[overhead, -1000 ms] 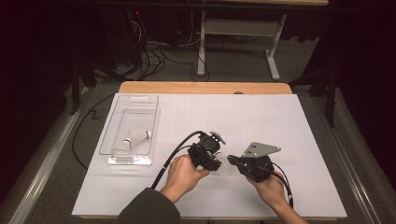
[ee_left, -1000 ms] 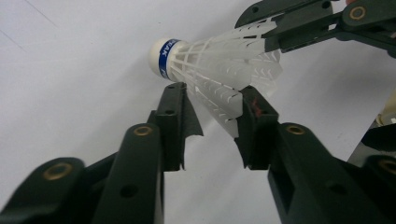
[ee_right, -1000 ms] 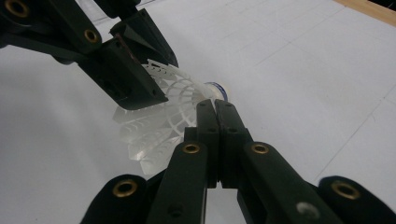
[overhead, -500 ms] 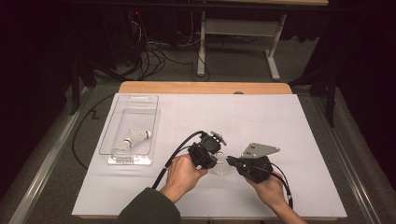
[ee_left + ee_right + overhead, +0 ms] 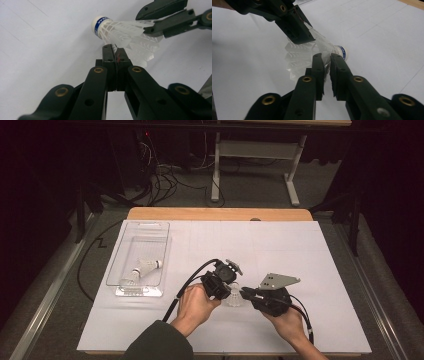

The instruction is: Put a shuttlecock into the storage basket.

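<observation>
A white shuttlecock [image 5: 234, 298] with a blue band on its cork [image 5: 101, 24] hangs just above the white table sheet between the two grippers. My left gripper [image 5: 228, 291] is shut on the edge of its mesh skirt; in the left gripper view the jaws [image 5: 112, 48] meet with a sliver of skirt pinched at their tips. My right gripper [image 5: 245, 294] comes in from the other side. Its jaws [image 5: 324, 57] have just been opening and now stand slightly apart, the skirt's edge [image 5: 298, 56] loose in the gap. The left gripper [image 5: 303, 36] also shows there, clamped on the skirt.
A clear plastic tray [image 5: 142, 225] lies at the left of the table with two more shuttlecocks [image 5: 148, 265] in it. The white sheet [image 5: 300, 250] covers the tabletop, with a wooden edge [image 5: 220, 214] at the far side. Cables trail from both grippers.
Both hands have kept their places. The shuttlecock shows more plainly between the two grippers than a second ago.
</observation>
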Demonstrator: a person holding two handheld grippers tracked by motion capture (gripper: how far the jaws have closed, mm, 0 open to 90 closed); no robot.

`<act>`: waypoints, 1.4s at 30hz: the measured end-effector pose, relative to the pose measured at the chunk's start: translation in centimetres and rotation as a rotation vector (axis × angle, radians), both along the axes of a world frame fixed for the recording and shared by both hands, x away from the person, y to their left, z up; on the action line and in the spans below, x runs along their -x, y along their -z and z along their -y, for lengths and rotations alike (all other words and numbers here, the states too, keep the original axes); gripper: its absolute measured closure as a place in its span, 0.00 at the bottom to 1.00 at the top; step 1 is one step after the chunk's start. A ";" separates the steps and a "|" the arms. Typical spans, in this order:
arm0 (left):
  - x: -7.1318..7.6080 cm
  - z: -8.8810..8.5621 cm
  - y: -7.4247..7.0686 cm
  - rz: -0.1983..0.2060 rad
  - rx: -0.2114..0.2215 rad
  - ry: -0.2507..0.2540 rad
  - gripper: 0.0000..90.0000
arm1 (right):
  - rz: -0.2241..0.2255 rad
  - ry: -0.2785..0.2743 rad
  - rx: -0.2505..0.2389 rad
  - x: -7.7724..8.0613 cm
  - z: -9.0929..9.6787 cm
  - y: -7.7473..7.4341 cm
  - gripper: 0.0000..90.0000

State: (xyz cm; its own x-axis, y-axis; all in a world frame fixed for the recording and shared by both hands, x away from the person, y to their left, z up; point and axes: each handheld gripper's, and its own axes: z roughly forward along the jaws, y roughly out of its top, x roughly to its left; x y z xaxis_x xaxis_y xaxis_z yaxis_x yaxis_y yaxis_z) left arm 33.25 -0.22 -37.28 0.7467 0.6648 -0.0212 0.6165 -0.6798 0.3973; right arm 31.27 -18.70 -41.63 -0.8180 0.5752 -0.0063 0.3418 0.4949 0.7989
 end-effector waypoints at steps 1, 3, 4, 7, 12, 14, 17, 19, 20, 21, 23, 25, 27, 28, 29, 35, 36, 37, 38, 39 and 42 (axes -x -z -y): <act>0.0 0.0 0.0 0.001 0.001 -0.002 1.00 | -0.004 0.000 -0.007 0.0 0.0 0.0 0.87; 0.0 -0.1 -0.1 0.002 -0.002 -0.001 1.00 | -0.005 0.000 -0.015 0.1 0.0 -0.1 0.81; -0.1 -0.2 -0.1 0.003 -0.007 0.003 1.00 | -0.006 0.000 -0.017 0.1 0.1 -0.1 0.78; -0.1 -0.3 -0.2 0.004 -0.009 0.003 1.00 | -0.012 -0.004 -0.026 0.1 0.1 -0.1 0.70; 0.0 -0.6 -0.3 0.009 -0.011 -0.001 1.00 | -0.015 -0.013 -0.040 0.2 0.3 0.0 0.59; 0.0 -0.7 -0.3 0.010 -0.011 -0.002 1.00 | -0.019 -0.017 -0.048 0.3 0.4 0.0 0.56; 0.0 -1.0 -0.4 0.011 -0.012 -0.006 1.00 | -0.010 -0.025 -0.058 0.4 0.7 -0.1 0.51; 0.0 -1.3 -0.5 0.013 -0.006 -0.011 1.00 | -0.005 -0.025 -0.070 0.4 0.9 -0.1 0.47; 0.0 -1.4 -0.6 0.013 -0.010 -0.009 1.00 | 0.008 -0.027 -0.074 0.5 1.0 -0.1 0.46; 0.0 -1.6 -0.6 0.013 -0.007 -0.014 1.00 | 0.016 -0.025 -0.075 0.6 1.1 -0.1 0.46; 0.0 -1.8 -0.7 0.014 -0.004 -0.018 1.00 | 0.028 -0.022 -0.079 0.6 1.4 -0.1 0.43; 0.1 -2.0 -0.7 0.015 -0.005 -0.018 1.00 | 0.035 -0.018 -0.089 0.7 1.6 0.0 0.42; 0.1 -2.2 -0.8 0.015 -0.002 -0.022 1.00 | 0.041 -0.014 -0.096 0.8 1.9 0.0 0.39; 0.1 -2.3 -0.8 0.016 0.000 -0.023 1.00 | 0.049 -0.009 -0.099 0.9 2.1 0.0 0.38; 0.1 -2.4 -0.8 0.016 0.003 -0.026 1.00 | 0.056 -0.002 -0.102 1.0 2.3 0.0 0.38; 0.2 -3.1 -0.9 0.017 0.007 -0.033 1.00 | 0.077 0.011 -0.121 1.7 3.6 -0.1 0.33; 0.2 -3.2 -1.0 0.017 0.008 -0.034 1.00 | 0.083 0.015 -0.124 1.8 3.9 -0.1 0.32; 0.2 -3.3 -1.0 0.018 0.010 -0.036 1.00 | 0.086 0.017 -0.131 1.9 4.2 -0.1 0.32; 0.2 -3.4 -1.0 0.018 0.011 -0.037 1.00 | 0.090 0.018 -0.137 2.0 4.4 -0.1 0.32; 0.2 -3.5 -1.0 0.017 0.012 -0.039 1.00 | 0.090 0.022 -0.141 2.1 4.7 -0.1 0.31; 0.3 -3.8 -1.1 0.017 0.015 -0.043 1.00 | 0.112 0.029 -0.148 2.4 5.5 0.1 0.30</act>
State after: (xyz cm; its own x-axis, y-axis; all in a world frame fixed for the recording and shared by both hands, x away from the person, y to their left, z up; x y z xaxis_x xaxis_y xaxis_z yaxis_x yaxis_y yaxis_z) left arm 32.99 3.58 -36.16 0.7180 0.6958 -0.0194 0.6380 -0.6467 0.4179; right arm 28.85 -24.19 -41.74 -0.7999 0.6001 -0.0101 0.2589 0.3601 0.8963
